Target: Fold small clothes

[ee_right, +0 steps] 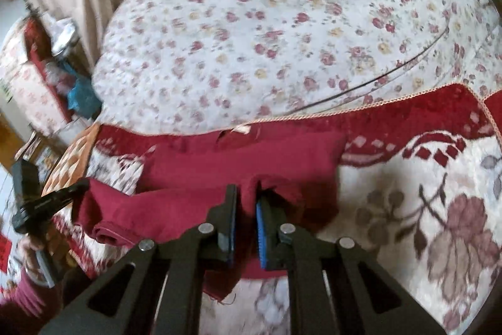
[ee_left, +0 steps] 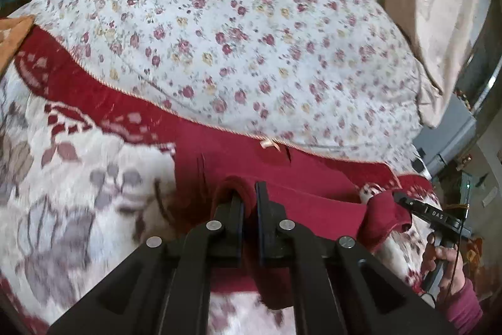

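Floral bed: 1 red garment, 2 grippers clamped on it

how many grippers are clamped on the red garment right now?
2. The left gripper pinches a bunched fold of the red garment at its near edge; the right gripper pinches another fold of it. Neither view hides a third.

Dark-red garment — rumpled, partly folded.
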`<state>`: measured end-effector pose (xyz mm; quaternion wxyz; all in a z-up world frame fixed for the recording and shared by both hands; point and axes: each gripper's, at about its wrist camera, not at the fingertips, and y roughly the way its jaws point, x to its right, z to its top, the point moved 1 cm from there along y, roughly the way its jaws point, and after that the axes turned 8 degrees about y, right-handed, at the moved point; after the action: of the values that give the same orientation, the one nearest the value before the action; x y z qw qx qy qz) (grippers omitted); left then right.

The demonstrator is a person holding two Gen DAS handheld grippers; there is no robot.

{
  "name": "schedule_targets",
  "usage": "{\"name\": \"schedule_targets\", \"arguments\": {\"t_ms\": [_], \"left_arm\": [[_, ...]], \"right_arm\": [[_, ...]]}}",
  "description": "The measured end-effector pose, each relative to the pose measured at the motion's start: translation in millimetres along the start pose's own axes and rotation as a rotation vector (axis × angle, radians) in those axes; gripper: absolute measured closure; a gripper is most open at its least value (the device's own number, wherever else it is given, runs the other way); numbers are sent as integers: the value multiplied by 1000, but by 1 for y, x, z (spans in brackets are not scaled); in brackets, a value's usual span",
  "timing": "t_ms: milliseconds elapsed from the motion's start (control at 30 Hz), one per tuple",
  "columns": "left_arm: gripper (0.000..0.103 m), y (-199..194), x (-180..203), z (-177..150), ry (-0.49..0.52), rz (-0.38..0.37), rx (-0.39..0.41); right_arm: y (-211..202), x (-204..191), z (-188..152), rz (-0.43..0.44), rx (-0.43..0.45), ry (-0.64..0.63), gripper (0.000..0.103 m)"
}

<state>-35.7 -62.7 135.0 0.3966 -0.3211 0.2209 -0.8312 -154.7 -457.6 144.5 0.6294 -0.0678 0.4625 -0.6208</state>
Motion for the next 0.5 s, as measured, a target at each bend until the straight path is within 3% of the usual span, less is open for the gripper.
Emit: {"name": "schedule_targets", "arguments": {"t_ms": [267, 367, 467, 500], "left_arm": [[103, 83, -39, 30, -53, 40, -67], [103, 108, -56, 37, -84, 9, -105], [103, 114, -67, 42, -124, -46, -130], [103, 113, -68, 44, -128, -60, -134]], "right_arm": [[90, 42, 49, -58, -38, 129, 93], [122, 52, 56, -66, -64, 149, 93], [130, 69, 63, -23, -84, 237, 80], [126, 71, 63, -5, -75, 257, 71]]}}
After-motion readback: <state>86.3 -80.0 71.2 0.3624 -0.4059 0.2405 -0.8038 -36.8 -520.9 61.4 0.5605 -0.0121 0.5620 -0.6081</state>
